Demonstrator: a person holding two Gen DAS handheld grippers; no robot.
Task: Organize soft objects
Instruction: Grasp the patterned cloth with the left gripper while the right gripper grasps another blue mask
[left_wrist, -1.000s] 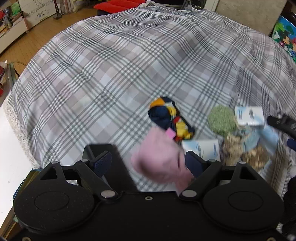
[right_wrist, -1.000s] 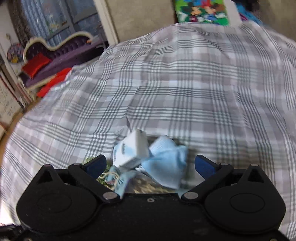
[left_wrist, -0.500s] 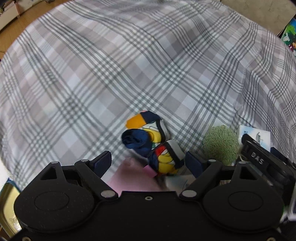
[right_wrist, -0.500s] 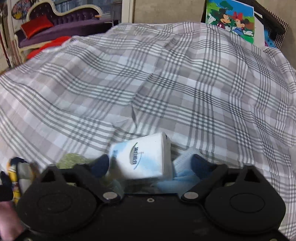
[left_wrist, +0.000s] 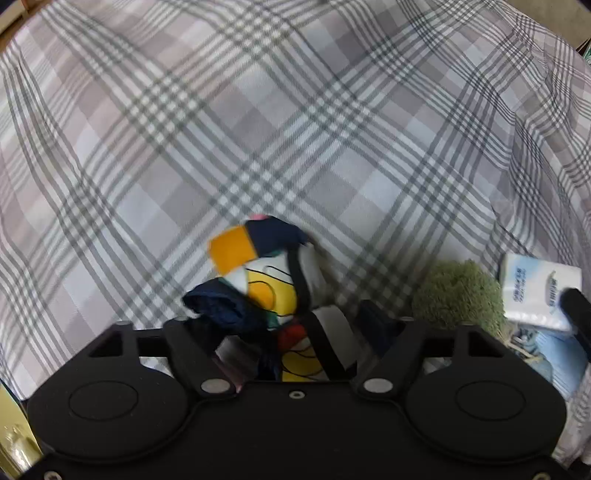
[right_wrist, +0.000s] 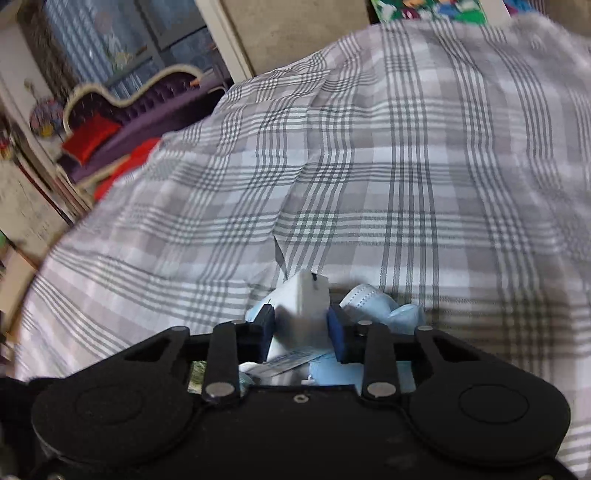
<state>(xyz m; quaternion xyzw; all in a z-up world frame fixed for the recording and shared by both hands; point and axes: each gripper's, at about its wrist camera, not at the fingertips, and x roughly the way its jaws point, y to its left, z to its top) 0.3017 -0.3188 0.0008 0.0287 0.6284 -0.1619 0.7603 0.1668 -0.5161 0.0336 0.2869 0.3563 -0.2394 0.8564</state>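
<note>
A bundle of colourful socks, navy, orange, yellow and white, lies on the plaid bedspread. My left gripper hangs low over it, jaws wide apart, the socks between the fingers. My right gripper is shut on a white and blue tissue pack, pads against its sides. Light blue face masks lie under and right of the pack. In the left wrist view the same pack sits at the right edge beside a green fuzzy ball.
The plaid bedspread stretches far ahead in both views. A purple sofa with a red cushion stands past the bed's far left. A cartoon poster is behind the bed. A blue cloth lies at the right edge.
My left gripper has dropped the pink cloth and come down over the colourful socks. My right gripper has closed on the tissue pack, having been open around it before.
</note>
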